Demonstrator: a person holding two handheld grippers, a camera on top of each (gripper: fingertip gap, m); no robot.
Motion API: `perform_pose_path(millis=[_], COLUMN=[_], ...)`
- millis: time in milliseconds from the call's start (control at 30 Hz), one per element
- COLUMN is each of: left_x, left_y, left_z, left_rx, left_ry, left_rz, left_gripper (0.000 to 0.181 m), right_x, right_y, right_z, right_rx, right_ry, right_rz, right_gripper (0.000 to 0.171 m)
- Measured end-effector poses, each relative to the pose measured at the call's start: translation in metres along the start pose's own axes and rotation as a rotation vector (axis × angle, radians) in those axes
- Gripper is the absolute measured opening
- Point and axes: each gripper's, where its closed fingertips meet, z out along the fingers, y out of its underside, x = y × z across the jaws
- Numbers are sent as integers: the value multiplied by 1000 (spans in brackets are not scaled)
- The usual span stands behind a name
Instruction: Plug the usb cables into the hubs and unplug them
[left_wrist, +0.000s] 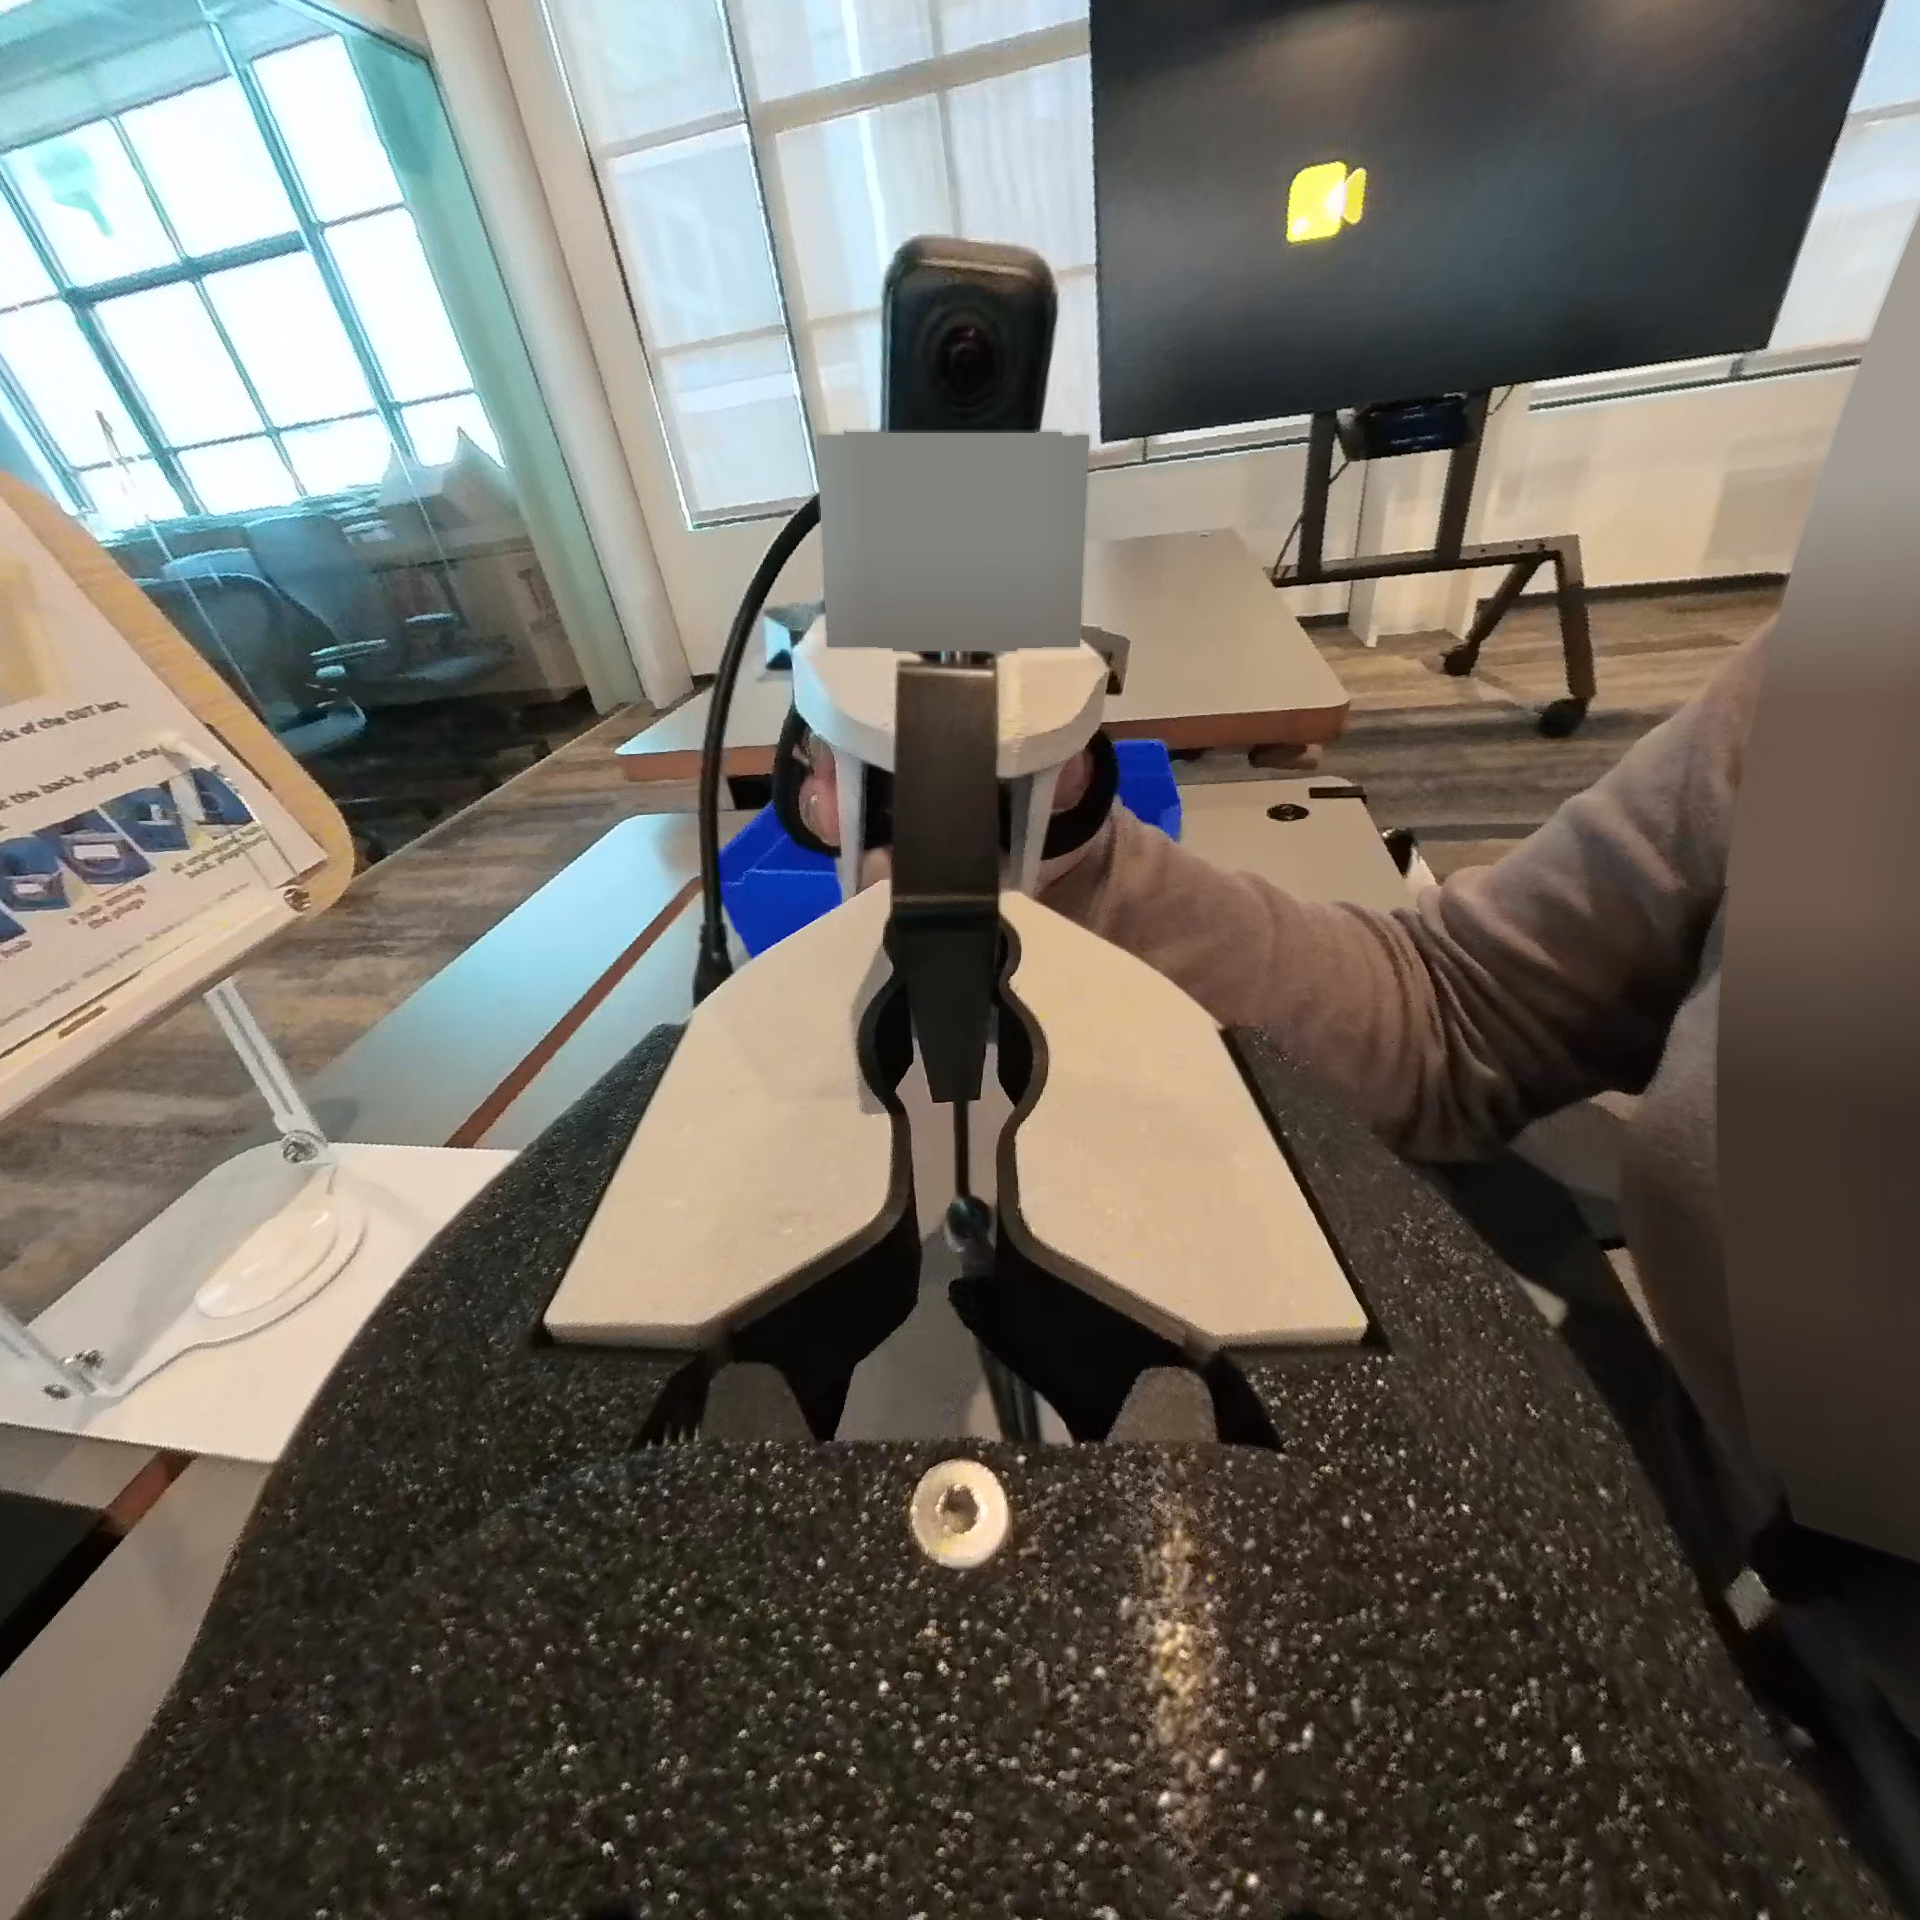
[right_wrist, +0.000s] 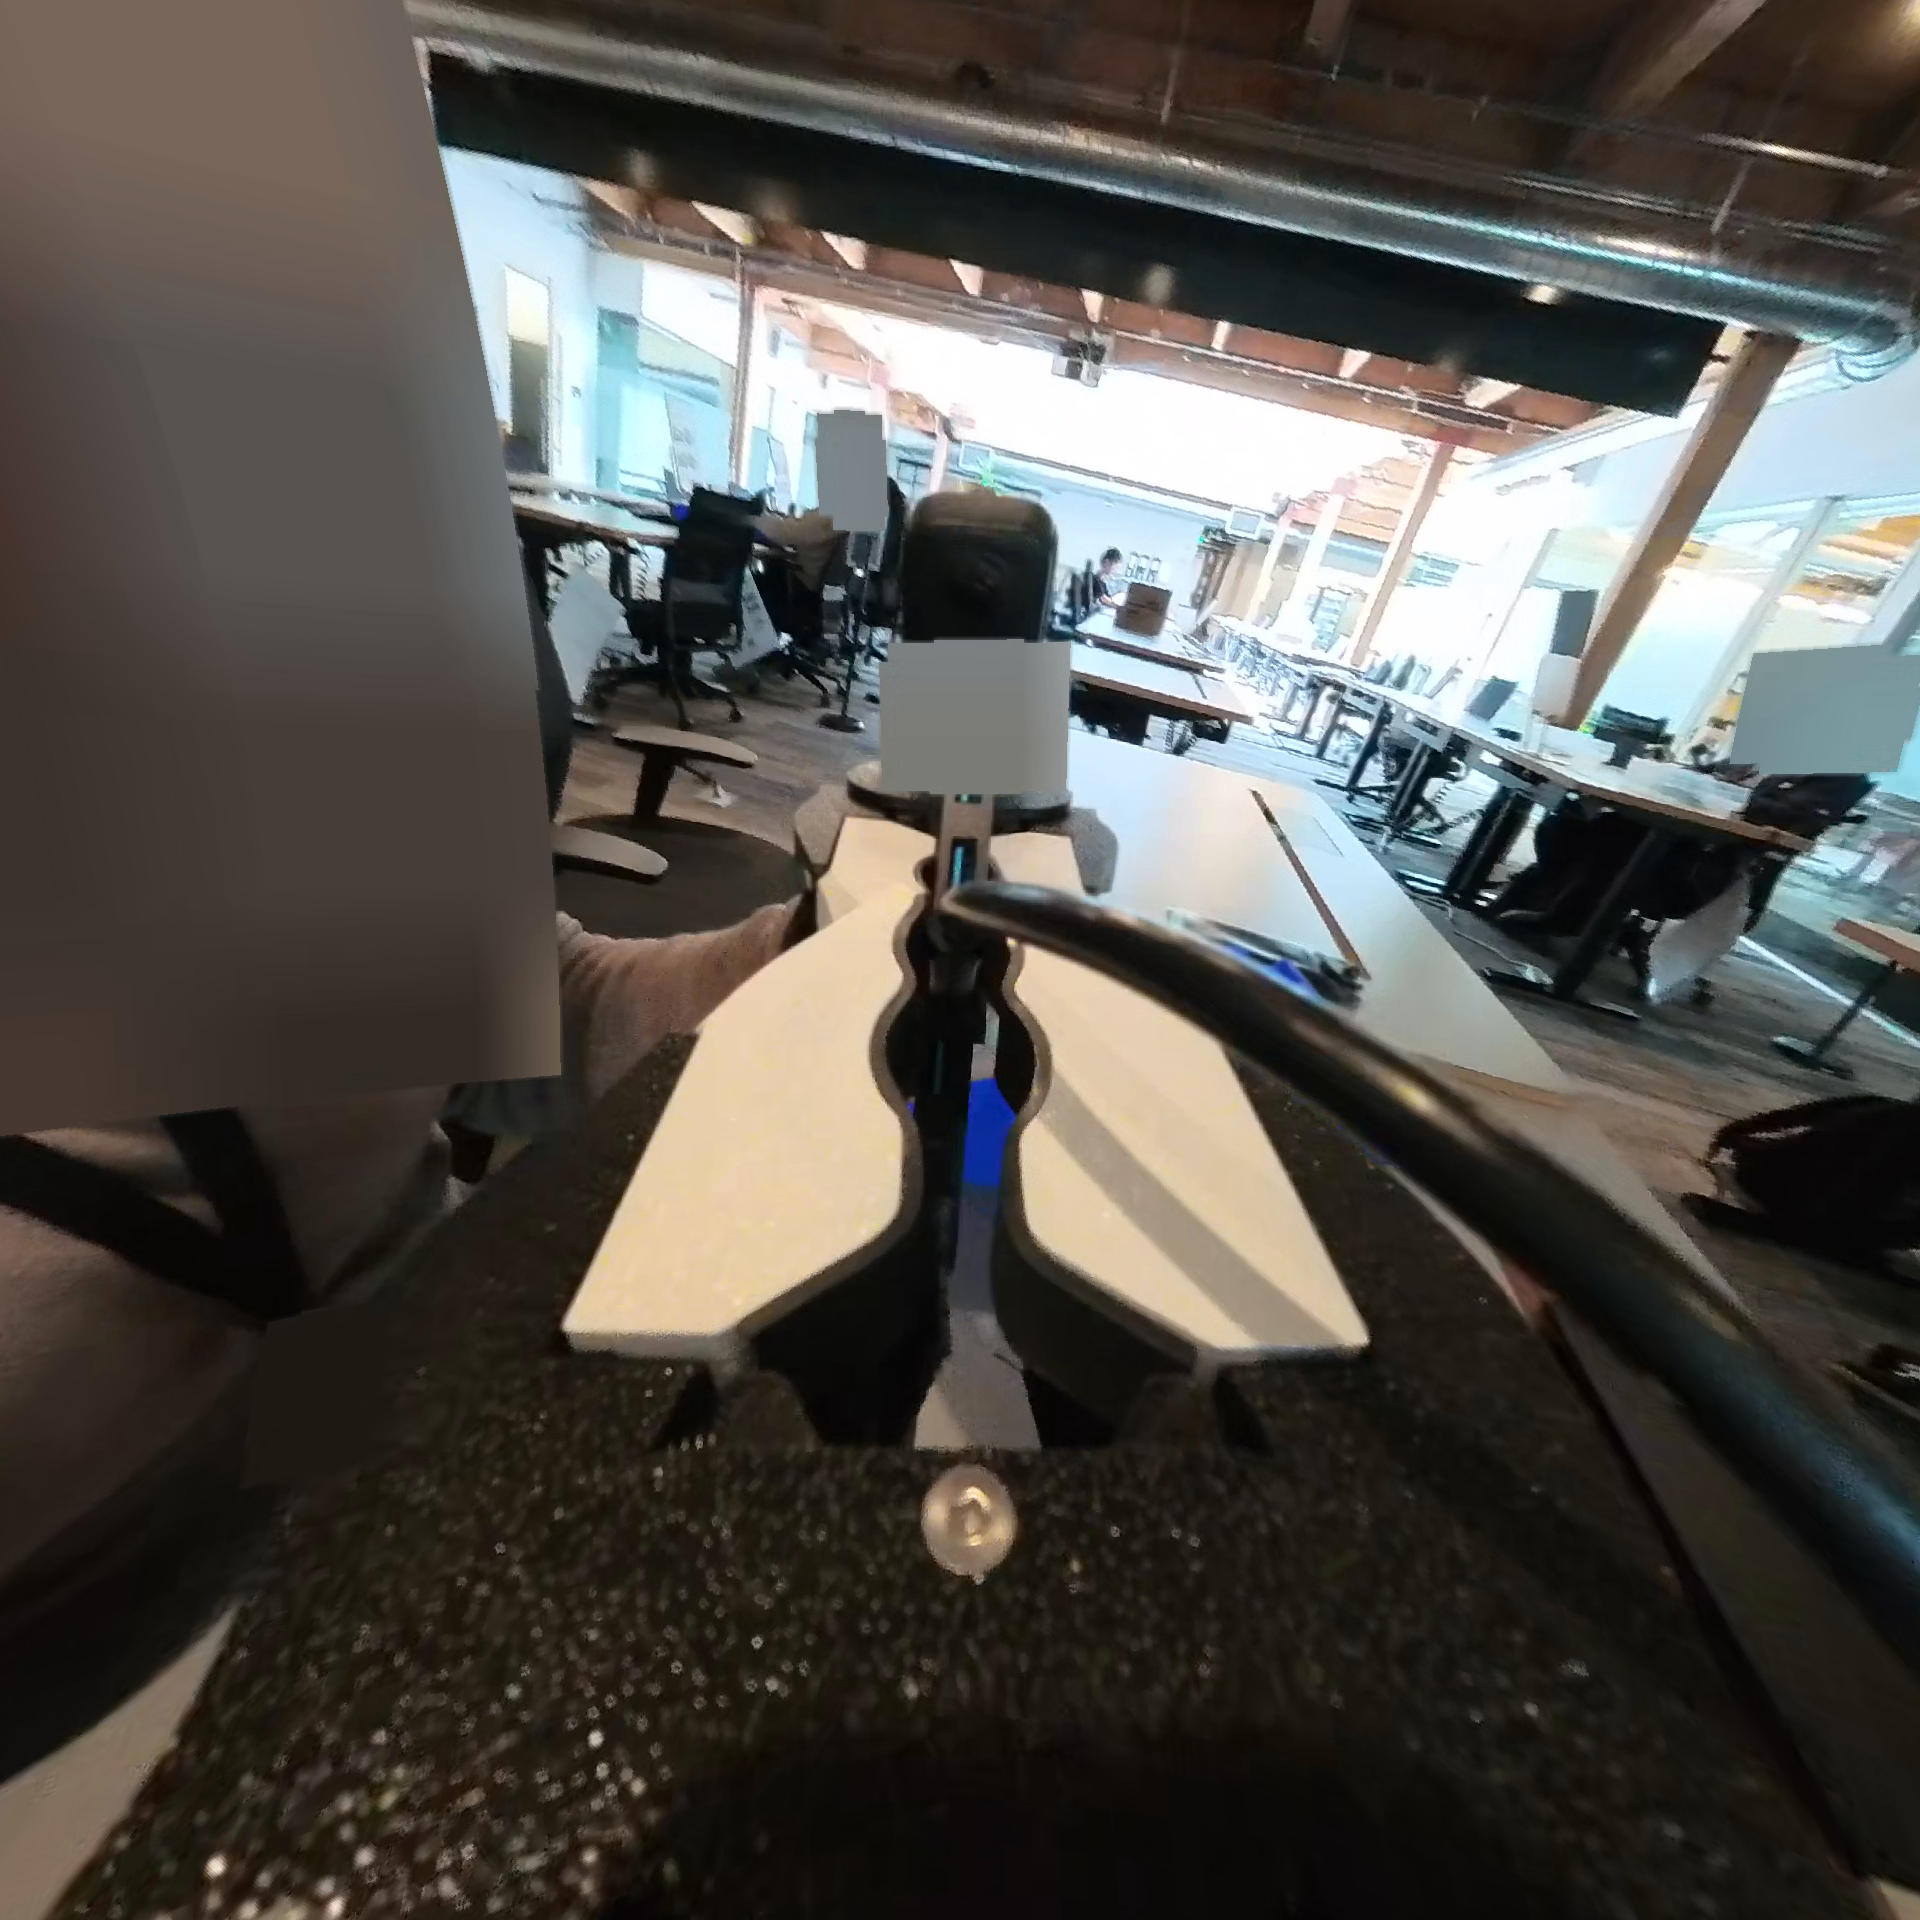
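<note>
Hub (left_wrist: 943, 831), a slim dark-grey bar, held in mid-air between two opposed tongs. Left gripper (left_wrist: 945, 935) is clenched on the hub's near end, its white fingers (left_wrist: 769, 1122) pressed to either side. Right gripper (right_wrist: 951, 935) faces it and is closed on the hub's other end, seen edge-on as a narrow dark strip in the right wrist view. Black cable (right_wrist: 1299, 1029) arcs away from the hub beside the right gripper's fingertips; whether its plug is seated cannot be told. In the left wrist view the cable curves down just left of the hub. Behind and below the hub are a blue bin (left_wrist: 779, 894) and the grey table (left_wrist: 582, 935); right of the hub, a grey sleeve (left_wrist: 1351, 966); well to its left, a sign (left_wrist: 156, 790) on a clear stand.
</note>
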Motion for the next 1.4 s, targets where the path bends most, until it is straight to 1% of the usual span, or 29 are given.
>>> perform_pose_path(millis=[133, 267, 300, 433, 500, 633, 733, 933, 1133, 1200, 1400], left_x=[9, 12, 12, 7, 9, 14, 14, 10, 17, 17, 17], left_y=[-4, -3, -2, -3, -5, -7, -6, -5, -7, -6, -4], left_z=[1, 1, 1, 0, 0, 1, 1, 0, 1, 1, 0], left_rx=[4, -1, -1, -10, -12, -10, -16, -23, -29, -27, -53], left_ry=[53, 67, 65, 2, 8, 53, 54, 22, 72, 72, 32], left_rz=[1, -6, -10, 17, 26, 3, 1, 21, 21, 17, 55], left_gripper=[11, 11, 11, 11, 11, 11, 11, 11, 11, 11, 11], right_x=[-7, -11, -11, -7, -9, -13, -13, -10, -17, -17, -17], right_y=[-4, -4, -3, -3, -5, -8, -7, -4, -8, -7, -3], right_z=[0, -1, -1, 0, 0, -1, -2, -1, -2, -2, -2], right_rx=[12, 32, 30, -8, -10, 28, 42, -11, 39, 40, -31], right_ry=[-39, -83, -84, -22, -18, -63, -84, -26, -94, -97, -54], right_rz=[4, 14, 10, -43, -57, -31, -17, -71, -39, -45, -112], right_gripper=[8, 9, 6, 9, 9, 8, 8, 7, 8, 4, 7])
